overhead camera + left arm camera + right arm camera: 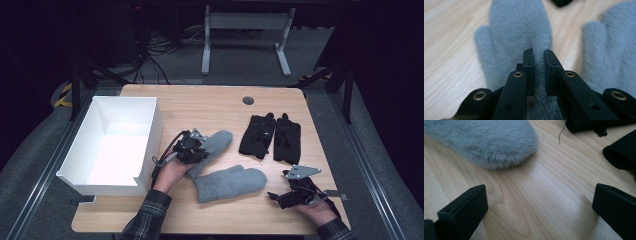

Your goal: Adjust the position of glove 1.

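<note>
Left gripper view: the left tongs (538, 53) pinch the grey mitten (519, 30) on the surface (210, 102); right tongs (540, 202) gape empty. Next, probably, lifting it toward the white box (117, 145).

The left hand (172, 172) comes in from the bottom, its plaid sleeve (147, 215) showing at the wrist. It holds the left gripper (200, 147), which points up and to the right across the table. Its two black jaws are nearly together and pinch a fold of the grey mitten (519, 32) between them. The right hand (317, 210) sits low at the right corner. It holds the right gripper (275, 197), which points to the left. Its jaws stand wide apart with nothing between them.
</note>
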Motion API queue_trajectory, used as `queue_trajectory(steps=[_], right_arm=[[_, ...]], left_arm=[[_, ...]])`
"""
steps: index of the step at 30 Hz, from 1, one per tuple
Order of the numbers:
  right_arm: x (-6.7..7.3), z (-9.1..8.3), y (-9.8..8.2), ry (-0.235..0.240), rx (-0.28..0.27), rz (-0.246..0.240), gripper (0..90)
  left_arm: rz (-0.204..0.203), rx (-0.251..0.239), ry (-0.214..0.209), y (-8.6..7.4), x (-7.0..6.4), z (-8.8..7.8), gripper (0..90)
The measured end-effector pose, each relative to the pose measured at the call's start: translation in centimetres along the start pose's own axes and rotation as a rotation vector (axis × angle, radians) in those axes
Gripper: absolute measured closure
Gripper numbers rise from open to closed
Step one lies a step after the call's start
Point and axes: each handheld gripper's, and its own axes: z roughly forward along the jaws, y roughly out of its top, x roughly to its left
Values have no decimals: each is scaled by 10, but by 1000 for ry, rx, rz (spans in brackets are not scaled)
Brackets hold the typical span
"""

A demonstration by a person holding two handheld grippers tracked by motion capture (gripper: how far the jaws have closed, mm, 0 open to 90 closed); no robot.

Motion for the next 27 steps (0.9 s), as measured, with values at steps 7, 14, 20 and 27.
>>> queue_trajectory(steps=[7, 14, 20, 27], right_arm=[[0, 0, 0, 0, 0, 0, 3], [0, 0, 0, 0, 0, 0, 3], [0, 0, 0, 0, 0, 0, 3], [0, 0, 0, 0, 0, 0, 3]], left_arm=[[-15, -25, -19, -4, -4, -2, 582], [-98, -53, 63, 5, 6, 0, 391], [-144, 4, 59, 4, 16, 16, 362], [-111, 36, 53, -1, 20, 23, 559]])
